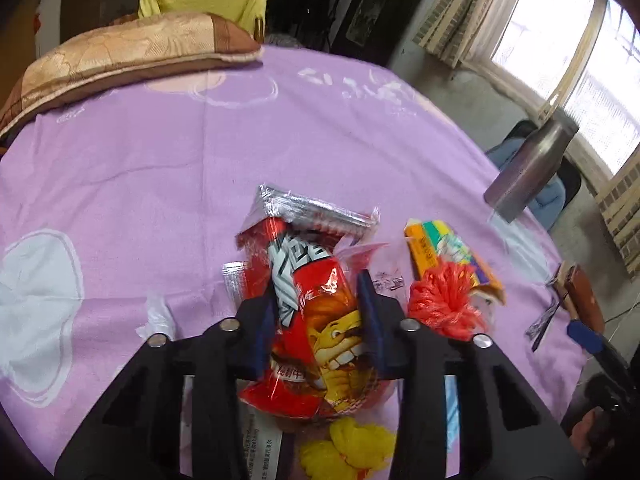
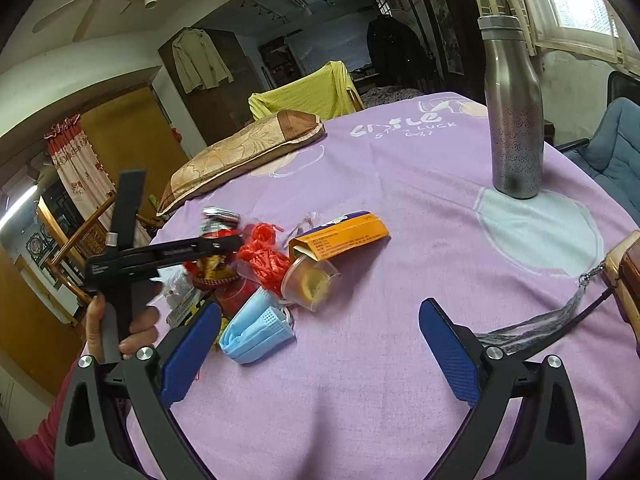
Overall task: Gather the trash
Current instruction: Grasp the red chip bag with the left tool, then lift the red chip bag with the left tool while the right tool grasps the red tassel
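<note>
1. A glossy red crinkled plastic snack wrapper (image 1: 320, 320), printed with a yellow cartoon face and with a silvery foil end, lies near the middle of the pile of trash on the round worktop covered by a soft lilac cloth with pale printed shapes (image 1: 160, 160).
2. Just to its right sit a bundle of frayed red plastic string (image 1: 444, 304) and an orange rectangular cardboard carton (image 1: 452, 260); a crumpled yellow plastic scrap (image 1: 344, 452) lies on the near side of it.
3. The right wrist view adds a clear plastic cup with yellow residue (image 2: 312, 284), tipped on its side against the carton, and a pleated blue face mask (image 2: 260, 332) on the near side of the cup.
4. The left gripper (image 1: 320, 320) has its blue-padded fingers (image 1: 372, 320) drawn in on the snack wrapper, the pads pressing both sides.
5. The right gripper (image 2: 316, 348) hovers with its fingers spread wide, nothing between them, over bare cloth.
6. A tall dimpled steel bottle (image 2: 514, 120) stands upright well apart towards the worktop's far right; a tan quilted cushion (image 2: 240, 152) lies at the far left edge. Broad open cloth lies between them.
</note>
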`<action>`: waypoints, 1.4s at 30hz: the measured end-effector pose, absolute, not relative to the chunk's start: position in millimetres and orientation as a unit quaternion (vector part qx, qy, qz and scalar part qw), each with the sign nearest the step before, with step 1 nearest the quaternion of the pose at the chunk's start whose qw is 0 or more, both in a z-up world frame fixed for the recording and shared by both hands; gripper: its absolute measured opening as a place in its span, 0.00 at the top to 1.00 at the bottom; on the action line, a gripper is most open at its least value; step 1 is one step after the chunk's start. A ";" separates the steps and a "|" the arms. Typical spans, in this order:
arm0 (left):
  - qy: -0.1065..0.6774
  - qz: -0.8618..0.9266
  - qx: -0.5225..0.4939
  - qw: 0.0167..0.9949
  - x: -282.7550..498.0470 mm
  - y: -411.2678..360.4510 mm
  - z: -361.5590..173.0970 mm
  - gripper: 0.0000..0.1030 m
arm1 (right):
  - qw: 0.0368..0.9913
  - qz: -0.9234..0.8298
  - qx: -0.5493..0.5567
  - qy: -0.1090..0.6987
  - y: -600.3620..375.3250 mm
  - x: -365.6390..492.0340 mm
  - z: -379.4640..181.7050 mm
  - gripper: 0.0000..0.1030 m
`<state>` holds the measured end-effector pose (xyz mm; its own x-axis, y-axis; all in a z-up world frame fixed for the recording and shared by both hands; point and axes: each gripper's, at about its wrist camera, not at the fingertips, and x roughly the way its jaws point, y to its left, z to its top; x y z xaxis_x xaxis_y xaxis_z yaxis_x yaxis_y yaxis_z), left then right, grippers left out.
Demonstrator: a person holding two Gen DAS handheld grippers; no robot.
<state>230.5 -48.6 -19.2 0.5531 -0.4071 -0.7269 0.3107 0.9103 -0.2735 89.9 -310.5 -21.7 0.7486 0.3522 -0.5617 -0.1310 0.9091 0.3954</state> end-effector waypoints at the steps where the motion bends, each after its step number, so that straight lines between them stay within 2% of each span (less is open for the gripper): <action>1: 0.411 -0.205 -0.068 0.886 225.7 -41.7 -10.5 0.63 | 0.919 0.132 0.168 0.330 -309.8 92.1 -21.1 0.06; 6: 0.357 -0.207 -0.107 0.905 207.7 -13.2 19.7 0.64 | 0.918 0.140 0.154 0.338 -295.3 109.5 -19.5 0.06; 11: 0.339 -0.196 -0.132 0.911 203.6 1.8 32.0 0.64 | 0.922 0.160 0.117 0.334 -268.0 128.3 -12.6 0.06; 15: 0.347 -0.195 -0.133 0.908 204.5 -0.7 30.4 0.64 | 0.926 0.177 0.067 0.326 -238.9 144.1 -7.2 0.21; 22: 0.355 -0.201 -0.122 0.905 205.6 -7.6 28.5 0.63 | 0.928 0.155 -0.033 0.336 -200.7 168.8 -23.6 0.33; 25: 0.358 -0.205 -0.120 0.903 206.1 -8.4 27.0 0.63 | 0.922 0.151 -0.054 0.351 -192.0 178.4 -34.2 0.49; 26: 0.359 -0.206 -0.120 0.902 205.5 -8.9 26.1 0.63 | 0.920 0.155 -0.052 0.356 -191.1 180.6 -36.5 0.66; 27: 0.359 -0.208 -0.120 0.902 205.8 -8.5 25.6 0.63 | 0.922 0.149 -0.051 0.354 -191.9 180.1 -36.0 0.72; 28: 0.359 -0.209 -0.119 0.902 205.6 -8.9 25.9 0.63 | 0.923 0.150 -0.043 0.350 -195.2 178.4 -32.4 0.84; 29: 0.358 -0.209 -0.118 0.902 205.3 -8.9 26.0 0.63 | 0.923 0.157 -0.033 0.349 -197.5 177.1 -29.9 0.91; 33: 0.352 -0.211 -0.120 0.904 203.0 -7.6 28.2 0.63 | 0.929 0.166 0.001 0.331 -212.6 162.8 -11.9 0.96; 42: 0.347 -0.213 -0.120 0.906 200.9 -6.3 29.4 0.63 | 0.941 0.170 0.047 0.290 -242.0 125.7 21.4 0.98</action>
